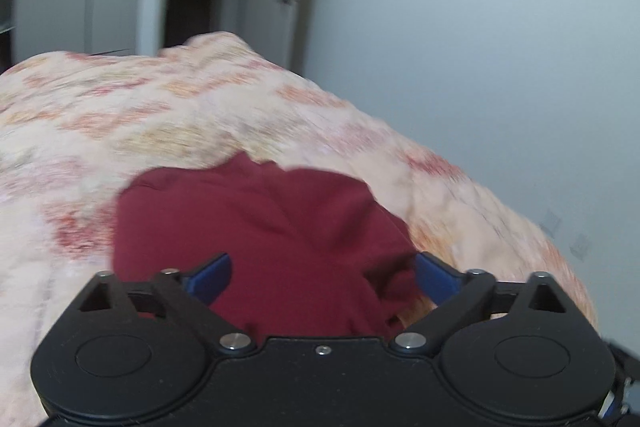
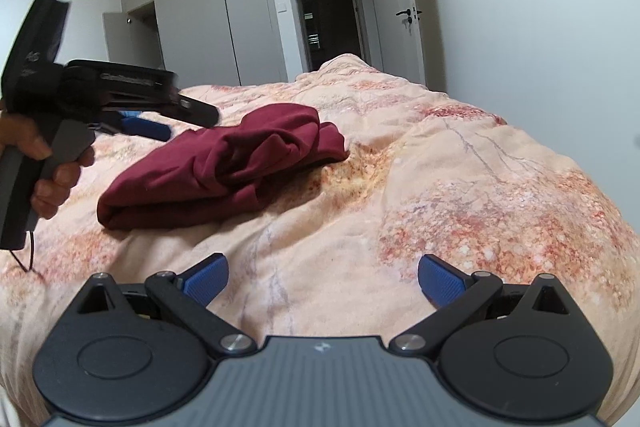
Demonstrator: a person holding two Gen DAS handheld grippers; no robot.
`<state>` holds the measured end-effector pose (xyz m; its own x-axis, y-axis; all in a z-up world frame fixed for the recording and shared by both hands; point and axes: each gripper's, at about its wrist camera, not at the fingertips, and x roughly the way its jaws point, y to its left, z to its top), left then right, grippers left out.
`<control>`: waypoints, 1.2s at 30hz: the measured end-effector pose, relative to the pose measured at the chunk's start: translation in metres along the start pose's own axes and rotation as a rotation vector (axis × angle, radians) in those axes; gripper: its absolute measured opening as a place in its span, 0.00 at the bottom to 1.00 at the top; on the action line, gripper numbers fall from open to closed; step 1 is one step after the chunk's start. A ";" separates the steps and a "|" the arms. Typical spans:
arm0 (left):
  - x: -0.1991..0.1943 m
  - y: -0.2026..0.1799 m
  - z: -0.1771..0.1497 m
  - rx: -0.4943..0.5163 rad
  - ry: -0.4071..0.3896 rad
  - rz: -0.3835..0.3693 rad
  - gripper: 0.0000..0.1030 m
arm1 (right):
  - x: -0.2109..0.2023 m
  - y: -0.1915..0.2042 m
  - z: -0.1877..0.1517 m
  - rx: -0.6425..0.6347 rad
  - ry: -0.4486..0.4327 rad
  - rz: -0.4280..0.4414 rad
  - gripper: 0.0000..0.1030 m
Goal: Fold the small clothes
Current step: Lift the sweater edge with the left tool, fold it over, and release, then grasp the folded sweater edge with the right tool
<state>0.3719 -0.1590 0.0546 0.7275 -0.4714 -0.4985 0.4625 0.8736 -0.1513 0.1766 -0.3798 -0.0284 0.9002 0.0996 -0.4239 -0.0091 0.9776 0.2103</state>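
Half-folded: a dark red garment (image 2: pixel 224 167) lies bunched on the floral quilt (image 2: pixel 480 187).

Both my claws are spread and holding nothing: the left gripper (image 1: pixel 322 277) hovers over the cloth, the right gripper (image 2: pixel 322 279) sits back with the garment at its 11 o'clock. I judge the fold rough, with creases left to flatten.

Both wrist views face the far door (image 2: pixel 404 7) across the bed (image 2: pixel 460 187); the left sits closest to the garment (image 1: pixel 260 239).
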 end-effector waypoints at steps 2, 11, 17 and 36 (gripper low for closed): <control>-0.011 0.012 0.007 -0.053 -0.019 0.053 0.99 | 0.002 0.000 0.004 0.008 -0.004 0.012 1.00; -0.044 0.072 0.017 -0.168 0.016 0.317 0.99 | 0.041 0.009 0.047 -0.005 -0.027 0.069 1.00; -0.038 0.098 -0.017 -0.203 0.062 0.412 0.99 | 0.084 0.009 0.089 0.034 -0.001 0.042 1.00; 0.002 0.115 -0.032 -0.258 0.117 0.355 0.99 | 0.178 0.008 0.117 0.038 0.115 0.093 0.54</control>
<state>0.4103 -0.0560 0.0088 0.7493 -0.1331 -0.6487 0.0420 0.9872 -0.1541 0.3881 -0.3759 0.0005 0.8404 0.2123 -0.4986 -0.0718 0.9556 0.2857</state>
